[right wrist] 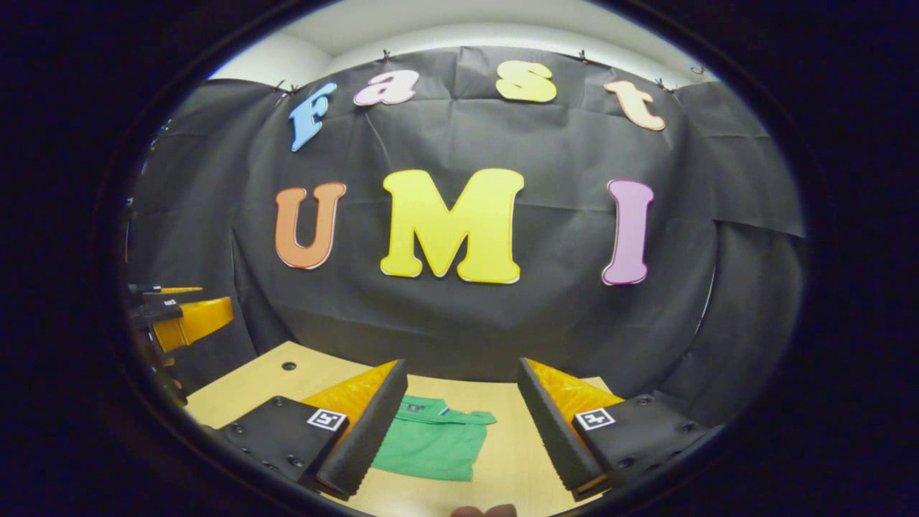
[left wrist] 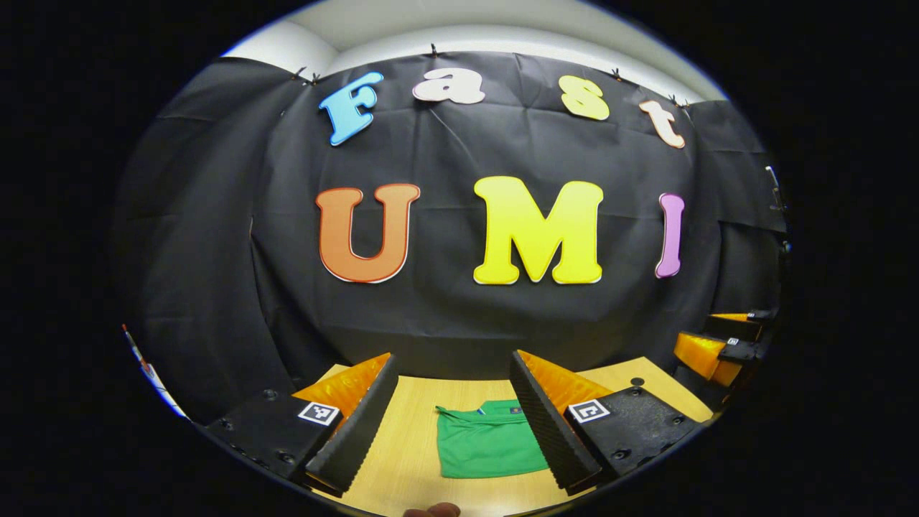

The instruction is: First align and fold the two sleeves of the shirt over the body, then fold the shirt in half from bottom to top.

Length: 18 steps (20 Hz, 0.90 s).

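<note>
Green shirt (left wrist: 488, 441) lies flat on the table (left wrist: 406, 438) as a compact rectangle, collar toward the wall; folding looks complete. Left claw (left wrist: 454, 413) and right claw (right wrist: 459, 424) both held above it, jaws spread, gripping nothing; likely lifted clear so the fold stays undisturbed

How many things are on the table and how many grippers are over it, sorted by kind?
Shirt: 1, green, lying on the table
Grippers: 2, the left gripper and the right gripper, both open above the table
Total: 3
</note>
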### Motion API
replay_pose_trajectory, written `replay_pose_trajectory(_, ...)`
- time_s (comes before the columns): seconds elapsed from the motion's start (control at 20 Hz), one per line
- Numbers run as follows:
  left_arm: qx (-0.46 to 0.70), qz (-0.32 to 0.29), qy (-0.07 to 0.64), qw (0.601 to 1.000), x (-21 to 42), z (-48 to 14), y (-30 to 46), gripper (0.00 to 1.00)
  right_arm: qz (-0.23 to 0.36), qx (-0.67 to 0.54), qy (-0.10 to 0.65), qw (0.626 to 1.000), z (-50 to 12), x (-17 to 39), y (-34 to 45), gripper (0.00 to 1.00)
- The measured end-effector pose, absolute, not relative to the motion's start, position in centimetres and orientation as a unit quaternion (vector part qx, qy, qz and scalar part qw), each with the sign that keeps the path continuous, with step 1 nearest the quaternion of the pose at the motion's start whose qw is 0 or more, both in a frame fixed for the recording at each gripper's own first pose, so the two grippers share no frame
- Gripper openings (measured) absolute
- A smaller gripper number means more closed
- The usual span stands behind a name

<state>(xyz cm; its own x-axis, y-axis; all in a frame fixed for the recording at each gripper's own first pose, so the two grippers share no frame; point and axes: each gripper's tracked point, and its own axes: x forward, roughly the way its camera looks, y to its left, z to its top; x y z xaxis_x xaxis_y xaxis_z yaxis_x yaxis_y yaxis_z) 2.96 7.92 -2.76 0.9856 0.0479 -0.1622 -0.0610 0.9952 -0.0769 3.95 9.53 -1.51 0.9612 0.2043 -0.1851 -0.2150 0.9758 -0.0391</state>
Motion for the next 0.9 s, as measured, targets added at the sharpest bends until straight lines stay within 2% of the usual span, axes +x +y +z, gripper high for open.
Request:
replay_pose_trajectory(0.15,-0.061,0.036,0.061,0.996,1.3,-1.8,7.5,1.00,0.100,-0.036,0.069,0.992,-0.7,1.1,9.4,0.98)
replay_pose_trajectory(0.4,-0.079,0.043,0.062,0.994,-0.1,-2.1,7.3,1.00,0.094,-0.040,0.051,0.993,-0.6,-0.2,9.0,0.98)
replay_pose_trajectory(0.45,-0.080,0.041,0.062,0.994,-0.2,-2.1,7.2,0.94,0.093,-0.037,0.053,0.994,-0.7,-0.1,8.9,0.98)
replay_pose_trajectory(0.5,-0.079,0.039,0.064,0.994,-0.3,-2.1,7.1,1.00,0.093,-0.034,0.055,0.994,-0.8,-0.1,8.9,0.98)
replay_pose_trajectory(0.55,-0.077,0.036,0.064,0.994,-0.3,-2.0,6.9,0.94,0.092,-0.030,0.057,0.994,-0.9,-0.1,8.9,0.98)
replay_pose_trajectory(0.6,-0.075,0.030,0.063,0.995,-0.3,-1.9,6.6,1.00,0.094,-0.028,0.058,0.993,-1.0,-0.1,8.9,0.98)
replay_pose_trajectory(0.65,-0.072,0.026,0.065,0.995,-0.3,-1.9,6.3,0.94,0.094,-0.029,0.059,0.993,-1.1,-0.1,8.8,0.98)
replay_pose_trajectory(0.7,-0.069,0.023,0.067,0.995,-0.3,-2.0,6.1,1.00,0.093,-0.030,0.062,0.993,-1.2,-0.3,8.7,0.98)
replay_pose_trajectory(0.8,-0.066,0.016,0.066,0.995,-0.4,-1.8,5.8,1.00,0.095,-0.028,0.065,0.993,-1.3,-0.4,8.9,0.98)
replay_pose_trajectory(0.85,-0.065,0.013,0.066,0.996,-0.4,-1.7,5.6,0.94,0.094,-0.028,0.065,0.993,-1.2,-0.6,8.7,0.98)
replay_pose_trajectory(0.9,-0.063,0.011,0.065,0.996,-0.5,-1.6,5.5,0.94,0.093,-0.028,0.064,0.993,-1.1,-0.7,8.7,0.98)
